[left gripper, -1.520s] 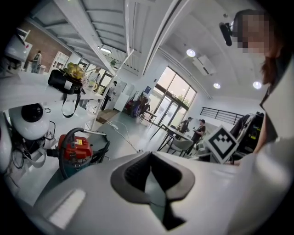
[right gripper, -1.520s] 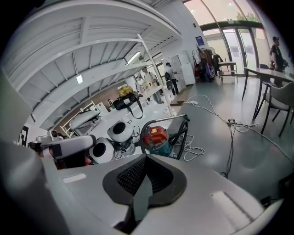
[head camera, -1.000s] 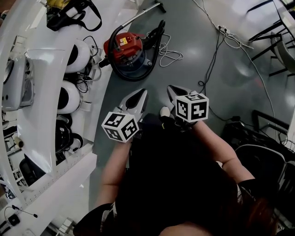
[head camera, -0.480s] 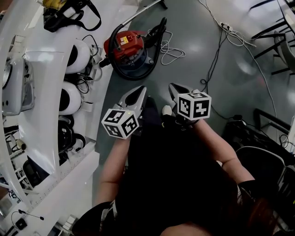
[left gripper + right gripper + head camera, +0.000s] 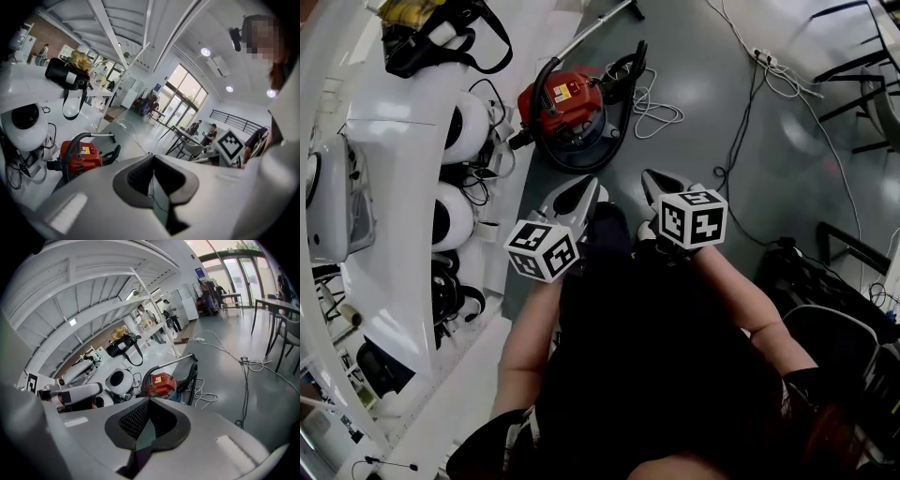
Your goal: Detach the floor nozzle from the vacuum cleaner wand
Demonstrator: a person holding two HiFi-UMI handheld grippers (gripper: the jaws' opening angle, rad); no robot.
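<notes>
Trouble is waiting at the far end: the small dark floor nozzle (image 5: 631,11) is lying on the grey floor (image 5: 722,56) beyond the red canister vacuum cleaner (image 5: 567,108), on the tip of the thin silver wand (image 5: 591,31), well apart from both tongs. The left gripper (image 5: 584,187) and the right gripper (image 5: 651,179) are hanging empty, jaws pressing together. Pulling the nozzle without holding the wand is probably risking to drag it into the loose white cable (image 5: 654,105).
</notes>
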